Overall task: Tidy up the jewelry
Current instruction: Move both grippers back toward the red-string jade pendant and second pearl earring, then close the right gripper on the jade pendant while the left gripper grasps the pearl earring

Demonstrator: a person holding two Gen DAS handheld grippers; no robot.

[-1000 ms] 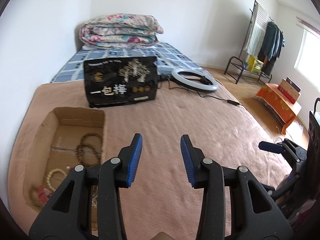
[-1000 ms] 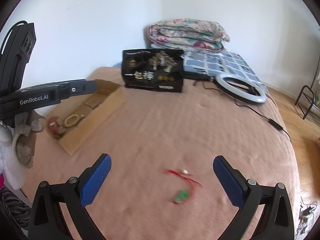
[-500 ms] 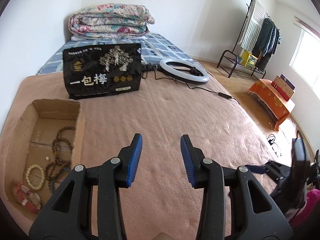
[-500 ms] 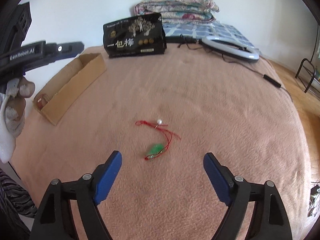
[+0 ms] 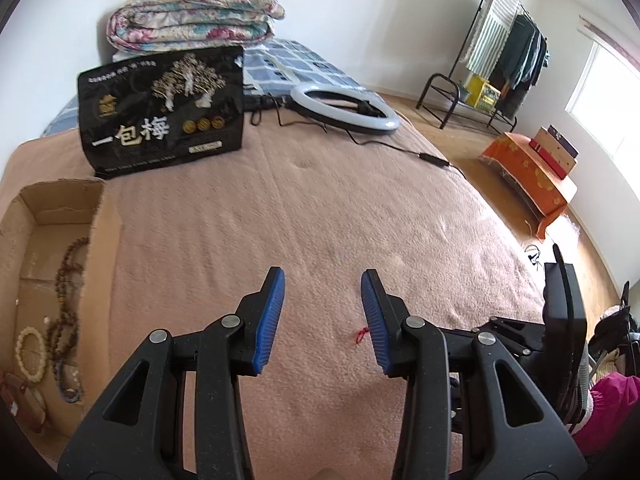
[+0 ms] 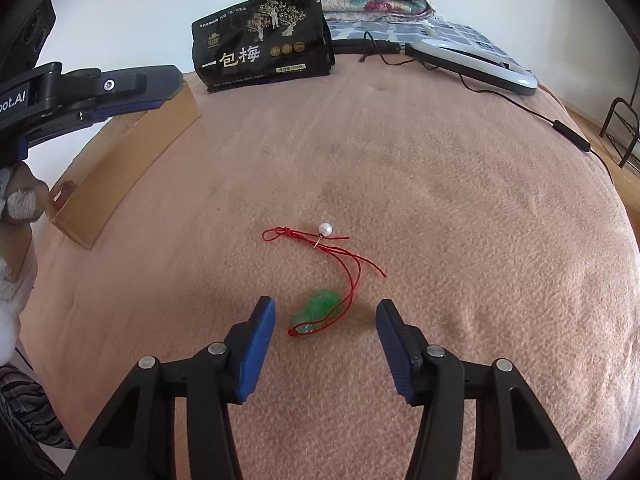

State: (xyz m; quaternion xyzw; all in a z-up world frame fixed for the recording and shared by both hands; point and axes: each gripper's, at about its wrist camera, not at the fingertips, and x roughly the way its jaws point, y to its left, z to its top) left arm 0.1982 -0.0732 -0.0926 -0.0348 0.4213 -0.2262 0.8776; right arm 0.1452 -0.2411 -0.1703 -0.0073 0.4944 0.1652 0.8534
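A red-cord necklace [image 6: 344, 264] with a green pendant [image 6: 318, 306] and a white pearl [image 6: 325, 228] lies on the pink blanket. My right gripper [image 6: 326, 316] is open and low over it, with the green pendant between the fingertips. A bit of the red cord [image 5: 361, 335] shows in the left wrist view. My left gripper [image 5: 323, 292] is open and empty above the blanket. A cardboard box [image 5: 102, 240] at the left holds several bead bracelets [image 5: 64, 300]. The box [image 6: 132, 160] also shows in the right wrist view.
A black snack bag [image 5: 164, 120] stands at the back of the bed, with a ring light [image 5: 344, 108] and its cable to the right. A folded quilt [image 5: 192, 16] lies behind. The bed edge drops to a wooden floor on the right.
My right gripper has come down and forward over the necklace and narrowed its opening, so the pendant now lies between the fingertips. My left gripper has swung right, away from the box.
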